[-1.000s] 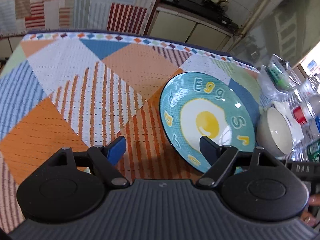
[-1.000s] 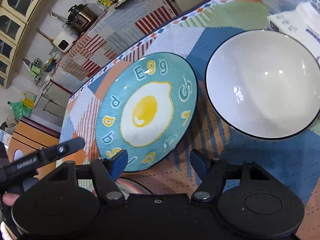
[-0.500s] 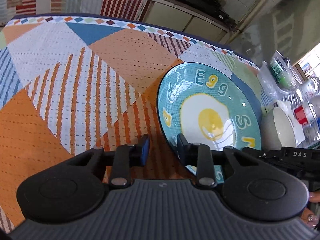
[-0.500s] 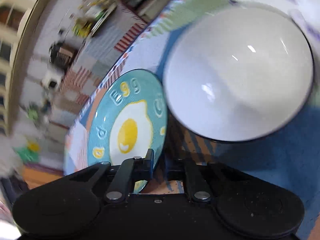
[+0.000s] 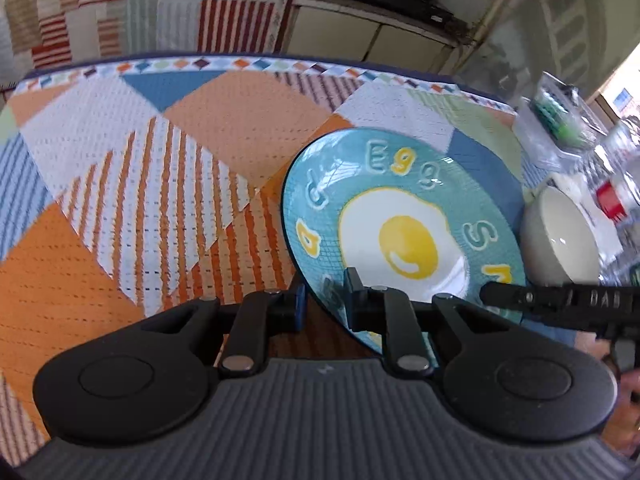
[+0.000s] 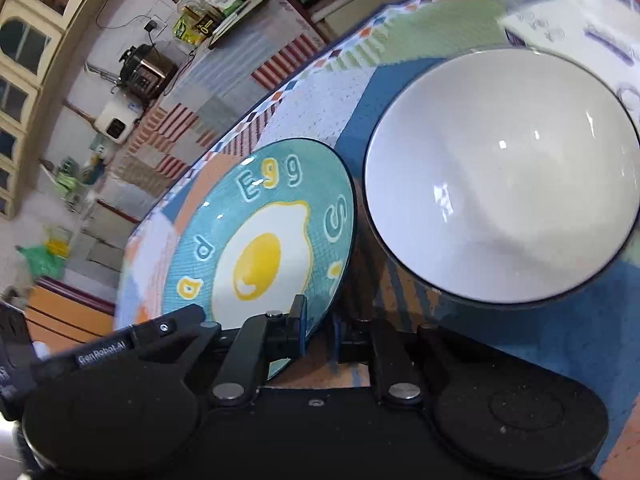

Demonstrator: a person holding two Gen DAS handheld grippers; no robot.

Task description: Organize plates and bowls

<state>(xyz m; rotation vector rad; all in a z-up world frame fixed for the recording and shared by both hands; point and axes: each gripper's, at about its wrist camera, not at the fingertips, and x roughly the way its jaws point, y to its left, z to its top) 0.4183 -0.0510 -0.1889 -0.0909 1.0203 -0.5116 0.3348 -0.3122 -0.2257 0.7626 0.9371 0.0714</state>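
Observation:
A teal plate [image 5: 400, 208] [image 6: 256, 240] with a fried-egg picture and raised letters lies tilted on the patchwork tablecloth. My left gripper [image 5: 325, 304] has the plate's near-left rim between its blue pads, and its jaws are closing. My right gripper [image 6: 320, 326] has the plate's near-right rim between its pads; its jaws are opening a little, and the rim stays pinched. In each wrist view the other gripper shows as a black bar beside the plate. A white bowl [image 5: 560, 240] [image 6: 500, 176] with a dark rim stands upright just right of the plate.
The patchwork tablecloth [image 5: 160, 200] stretches left of the plate up to the table's far edge [image 5: 240, 65]. Plastic containers [image 5: 560, 120], a red-topped item [image 5: 610, 200] and white packaging [image 6: 580, 28] crowd the right side behind the bowl.
Both grippers went from wide open to nearly closed around the plate's near rim. The left gripper shifted right toward the plate, and the plate now sits tilted.

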